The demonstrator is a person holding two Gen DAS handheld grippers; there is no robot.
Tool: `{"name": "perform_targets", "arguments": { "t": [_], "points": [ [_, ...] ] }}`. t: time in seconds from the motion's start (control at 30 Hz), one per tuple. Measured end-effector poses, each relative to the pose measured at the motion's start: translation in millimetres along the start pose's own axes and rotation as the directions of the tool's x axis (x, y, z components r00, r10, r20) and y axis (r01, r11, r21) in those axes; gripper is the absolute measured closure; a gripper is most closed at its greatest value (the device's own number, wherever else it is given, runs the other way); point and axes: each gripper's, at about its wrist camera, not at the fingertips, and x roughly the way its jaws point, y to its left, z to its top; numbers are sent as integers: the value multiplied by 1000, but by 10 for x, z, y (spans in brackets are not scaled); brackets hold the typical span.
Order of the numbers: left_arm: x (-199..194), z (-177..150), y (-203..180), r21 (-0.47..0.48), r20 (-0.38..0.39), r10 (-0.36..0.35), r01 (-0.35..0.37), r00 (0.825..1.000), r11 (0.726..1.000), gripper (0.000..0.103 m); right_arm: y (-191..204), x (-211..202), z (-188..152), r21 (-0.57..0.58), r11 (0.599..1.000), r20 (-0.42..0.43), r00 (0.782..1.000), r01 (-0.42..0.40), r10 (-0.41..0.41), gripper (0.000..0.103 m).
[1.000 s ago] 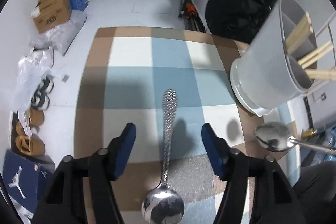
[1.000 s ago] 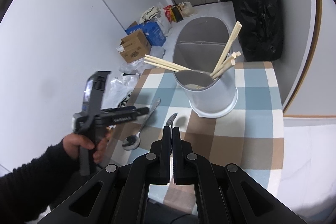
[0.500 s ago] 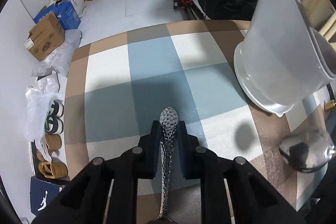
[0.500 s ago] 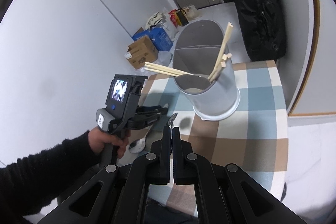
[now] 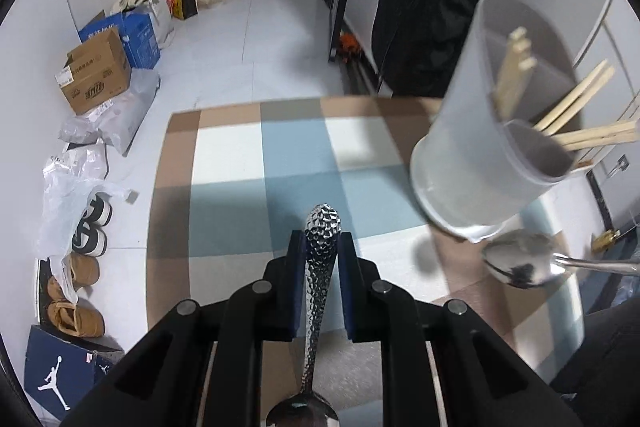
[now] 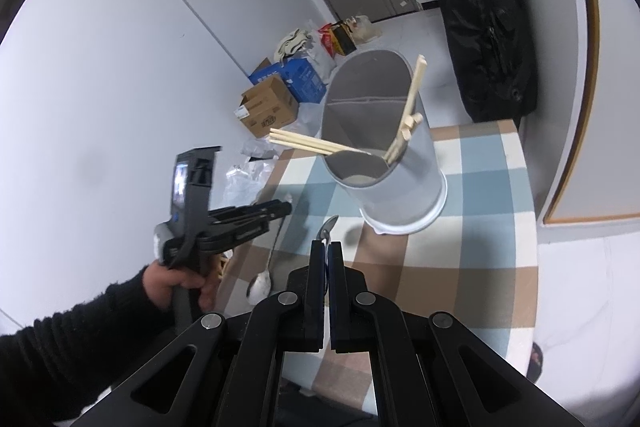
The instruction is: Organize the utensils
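My left gripper [image 5: 322, 247] is shut on the hammered handle of a silver spoon [image 5: 323, 227], whose bowl hangs down near the bottom edge. In the right wrist view the same left gripper [image 6: 280, 209], held by a hand [image 6: 176, 283], carries that spoon [image 6: 260, 285] just above the checked tablecloth [image 6: 480, 227]. My right gripper [image 6: 326, 251] is shut on a second spoon [image 6: 327, 227], seen edge-on; its bowl [image 5: 520, 265] shows at the right of the left wrist view. A grey divided utensil holder [image 5: 480, 163] [image 6: 400, 179] holds several wooden chopsticks [image 5: 576, 107] [image 6: 312, 145].
The checked cloth [image 5: 296, 147] covers a small table whose far and left edges drop to the floor. Cardboard boxes [image 5: 96, 75], bags and shoes [image 5: 86, 227] lie on the floor to the left. A black bag [image 5: 440, 7] leans against the wall behind the holder.
My left gripper has gone from wide open around the spoon's handle to shut on it, and has lifted the spoon off the cloth. The right gripper has stayed shut and almost still.
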Motion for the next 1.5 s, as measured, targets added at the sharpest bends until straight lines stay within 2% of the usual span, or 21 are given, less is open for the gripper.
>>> {"name": "perform_targets", "arguments": {
  "t": [0.17, 0.2, 0.33, 0.43, 0.53, 0.6, 0.67, 0.73, 0.77, 0.8, 0.87, 0.93, 1.0, 1.1, 1.2, 1.27, 1.3, 1.4, 1.5],
  "points": [
    [-216, -9, -32, -32, 82, -46, 49, 996, 998, 92, 124, -6, 92, -71, 997, -15, 999, 37, -38, 102],
    [-238, -4, -14, -36, 94, -54, 58, 994, 998, 103, 138, 0, 107, -81, 996, -18, 999, 43, -45, 102],
    [-363, -17, -10, -41, 146, -87, 94, 985, 995, 103, 180, 3, 155, -103, 993, -20, 998, 58, -60, 102],
    [-381, -19, -7, -33, 156, -89, 95, 984, 995, 103, 186, 27, 169, -108, 992, -27, 998, 62, -65, 102],
    [-319, -28, 54, -65, 109, -91, 99, 990, 993, 103, 149, 39, 161, -88, 995, -34, 998, 44, -47, 102],
    [-142, -42, 77, -82, 13, -84, 85, 996, 993, 103, 96, 37, 138, -56, 998, -39, 999, 21, -23, 102],
    [80, -78, 60, -71, -81, -56, 50, 995, 996, 103, 24, 41, 119, -22, 1000, -43, 999, 3, -4, 102],
    [219, -105, 16, -50, -132, -37, 31, 991, 998, 97, -58, 45, 94, 12, 1000, -45, 999, -10, 11, 102],
    [288, -107, -15, -33, -149, -20, 15, 989, 999, 83, -86, 41, 85, 24, 1000, -44, 999, -18, 19, 102],
    [356, -100, -44, -18, -165, 2, -5, 986, 1000, 62, -126, 40, 73, 40, 999, -44, 999, -24, 25, 102],
    [457, -77, -82, -7, -168, 15, -17, 986, 1000, 49, -201, 35, 58, 70, 997, -42, 998, -35, 38, 102],
    [562, -54, -105, 2, -204, 22, -23, 979, 1000, 49, -245, 21, 51, 82, 996, -39, 999, -34, 38, 102],
    [680, -63, -125, 12, -267, 35, -33, 963, 999, 49, -268, 0, 51, 85, 996, -34, 999, -29, 32, 102],
    [690, -87, -260, 117, -279, 98, -68, 955, 991, 49, -288, -32, 57, 82, 996, -24, 999, -30, 32, 102],
    [684, -75, -231, 94, -301, 98, -72, 949, 993, 55, -294, -39, 57, 82, 996, -16, 999, -36, 38, 102],
    [667, -51, -217, 93, -310, 96, -70, 946, 993, 83, -295, -19, 55, 85, 995, -16, 999, -45, 47, 102],
    [659, -49, -222, 95, -314, 92, -65, 945, 993, 100, -303, -12, 52, 87, 995, -16, 999, -49, 50, 102],
    [644, -116, -221, 99, -301, 84, -57, 950, 993, 100, -303, 8, 33, 88, 994, -18, 998, -59, 60, 102],
    [586, -154, -122, 59, -274, 80, -66, 958, 996, 100, -315, 17, 15, 89, 994, -19, 998, -62, 64, 102]
  ]
}}
